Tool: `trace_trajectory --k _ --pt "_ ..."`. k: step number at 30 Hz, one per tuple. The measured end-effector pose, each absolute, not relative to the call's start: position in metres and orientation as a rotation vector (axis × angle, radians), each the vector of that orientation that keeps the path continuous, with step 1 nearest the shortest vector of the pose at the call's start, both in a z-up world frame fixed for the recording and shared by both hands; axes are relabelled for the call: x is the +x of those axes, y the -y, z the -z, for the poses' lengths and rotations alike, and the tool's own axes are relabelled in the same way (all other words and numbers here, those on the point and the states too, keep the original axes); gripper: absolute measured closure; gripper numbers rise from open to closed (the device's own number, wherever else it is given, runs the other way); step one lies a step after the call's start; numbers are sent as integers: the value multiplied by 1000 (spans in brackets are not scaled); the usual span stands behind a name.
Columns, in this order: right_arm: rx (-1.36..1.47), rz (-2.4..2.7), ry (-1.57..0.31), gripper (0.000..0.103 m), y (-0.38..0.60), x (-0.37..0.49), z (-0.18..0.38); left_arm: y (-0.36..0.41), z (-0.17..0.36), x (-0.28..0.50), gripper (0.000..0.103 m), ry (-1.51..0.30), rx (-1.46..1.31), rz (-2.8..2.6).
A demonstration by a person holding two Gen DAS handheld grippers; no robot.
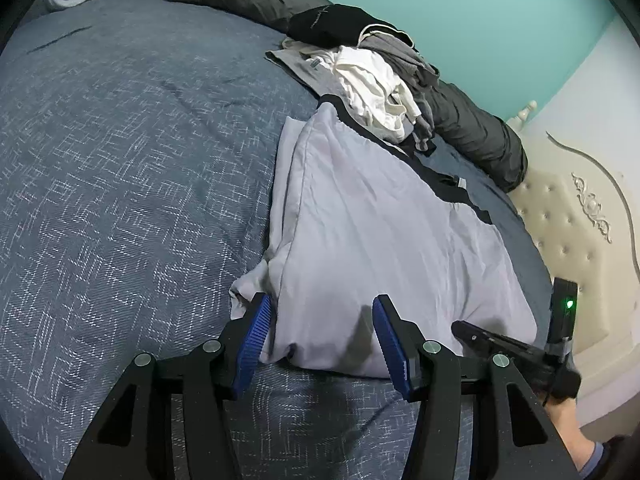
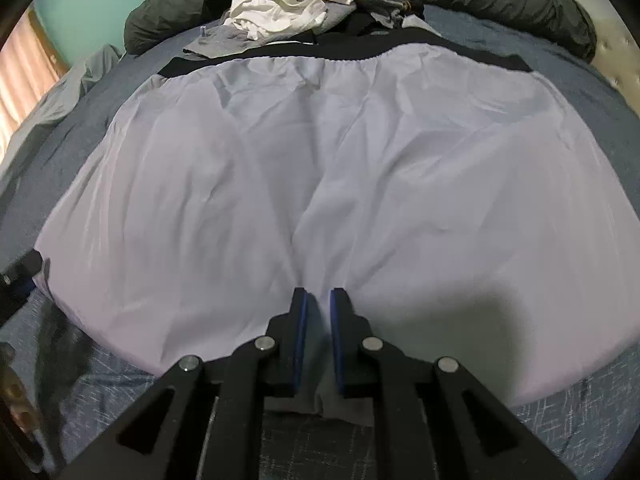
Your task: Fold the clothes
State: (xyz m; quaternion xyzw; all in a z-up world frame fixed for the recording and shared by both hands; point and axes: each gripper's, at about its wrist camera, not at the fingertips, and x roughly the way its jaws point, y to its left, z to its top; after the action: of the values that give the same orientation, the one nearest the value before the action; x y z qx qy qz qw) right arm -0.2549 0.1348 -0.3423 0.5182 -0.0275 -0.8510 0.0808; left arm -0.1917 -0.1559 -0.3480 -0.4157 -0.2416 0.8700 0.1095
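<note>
Right gripper (image 2: 318, 300) sits at bottom centre of the right wrist view, jaws drawn nearly together with a ridge of pale cloth pinched between them at the hem. Left gripper (image 1: 320, 312), bottom centre of the left wrist view, is spread wide, straddling the near edge of the cloth and gripping nothing.

Garment: pale lilac shorts (image 2: 320, 168), black waistband (image 2: 340, 54) toward the top of the frame, spread mostly flat on the bed (image 1: 120, 160). In the left wrist view one side looks doubled over; whether that is a deliberate fold I cannot tell.

Handling, judged: thin, light, limp, fairly slick; it will sag and slide rather than hold a crease. Best holds are hem corners or the firmer waistband.

Surface: soft blue woven bedspread, yielding, some friction. A heap of clothes (image 1: 372, 80) lies beyond the waistband, dark pillow (image 1: 480, 140) behind, tufted headboard (image 1: 568, 220) right, teal wall (image 1: 460, 8) above.
</note>
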Motion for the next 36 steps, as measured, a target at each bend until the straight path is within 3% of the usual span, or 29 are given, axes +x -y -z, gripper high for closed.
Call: trace_trajectory --k 4,24,36 --pt "1491 2563 0 94 -128 -258 326 156 348 -192 42 713 -1222 -2558" --pt "1593 2531 155 94 -129 -307 330 158 349 -192 40 736 -1210 -2540" --pt "1624 2533 119 94 -118 -345 324 159 349 -192 39 741 -1209 -2532"
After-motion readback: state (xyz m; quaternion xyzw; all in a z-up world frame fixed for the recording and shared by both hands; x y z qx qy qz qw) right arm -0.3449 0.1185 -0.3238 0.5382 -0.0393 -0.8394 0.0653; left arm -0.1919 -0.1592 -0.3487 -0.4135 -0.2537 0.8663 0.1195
